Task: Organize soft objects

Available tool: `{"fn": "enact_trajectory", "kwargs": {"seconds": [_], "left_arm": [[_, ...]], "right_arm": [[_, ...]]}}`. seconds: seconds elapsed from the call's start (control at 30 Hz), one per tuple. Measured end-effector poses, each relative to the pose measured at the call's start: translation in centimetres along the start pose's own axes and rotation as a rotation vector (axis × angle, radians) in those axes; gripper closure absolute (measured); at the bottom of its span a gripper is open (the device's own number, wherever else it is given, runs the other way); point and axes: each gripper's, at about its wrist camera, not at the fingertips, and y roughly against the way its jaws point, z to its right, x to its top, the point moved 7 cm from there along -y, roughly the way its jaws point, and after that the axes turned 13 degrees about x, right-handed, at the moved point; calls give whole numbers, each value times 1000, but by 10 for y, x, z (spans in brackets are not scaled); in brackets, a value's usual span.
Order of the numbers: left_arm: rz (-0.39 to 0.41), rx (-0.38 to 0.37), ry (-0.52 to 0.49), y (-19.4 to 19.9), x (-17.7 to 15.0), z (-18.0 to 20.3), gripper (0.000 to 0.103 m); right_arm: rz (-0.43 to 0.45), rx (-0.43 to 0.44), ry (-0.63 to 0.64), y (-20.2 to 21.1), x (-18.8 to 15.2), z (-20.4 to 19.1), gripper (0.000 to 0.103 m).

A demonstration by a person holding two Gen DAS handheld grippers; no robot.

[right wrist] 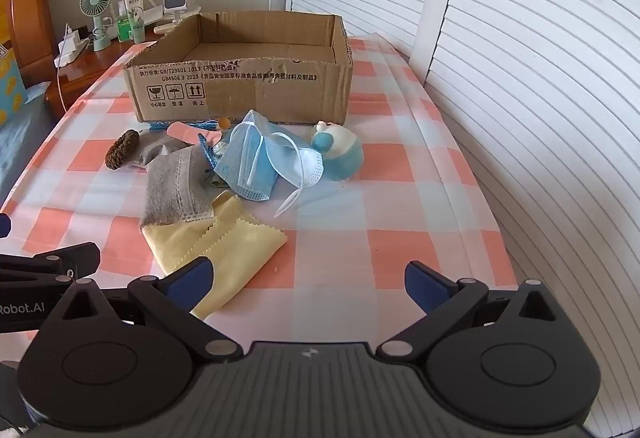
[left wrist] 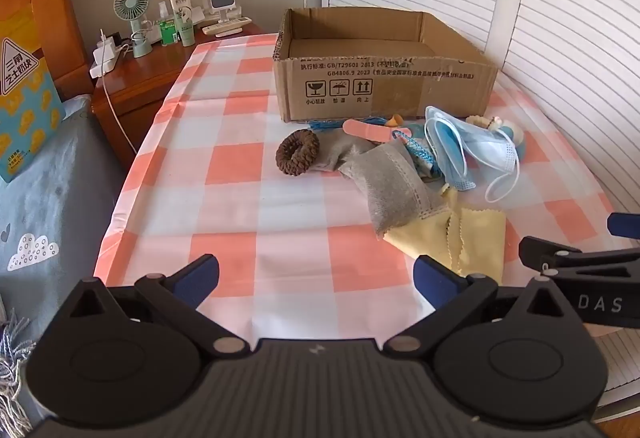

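- Holding our left gripper (left wrist: 316, 276) and right gripper (right wrist: 308, 280) spread wide, empty, above the tabletop (left wrist: 240, 198).
- We see masks (right wrist: 256, 158), sock (right wrist: 172, 182) and cloth (right wrist: 224, 242) piled before the box (right wrist: 240, 86).

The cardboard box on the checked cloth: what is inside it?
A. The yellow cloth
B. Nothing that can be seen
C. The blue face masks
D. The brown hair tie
B. The cardboard box shows only bare walls and floor; the soft things lie on the cloth in front of it.
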Motion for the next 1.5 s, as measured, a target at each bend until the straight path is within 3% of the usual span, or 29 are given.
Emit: {"fn": "enact_trajectory", "kwargs": {"seconds": [1.5], "left_arm": [[9,4,2,2,1,-1,0]], "right_arm": [[7,-6,9,4,2,-1,0]]}}
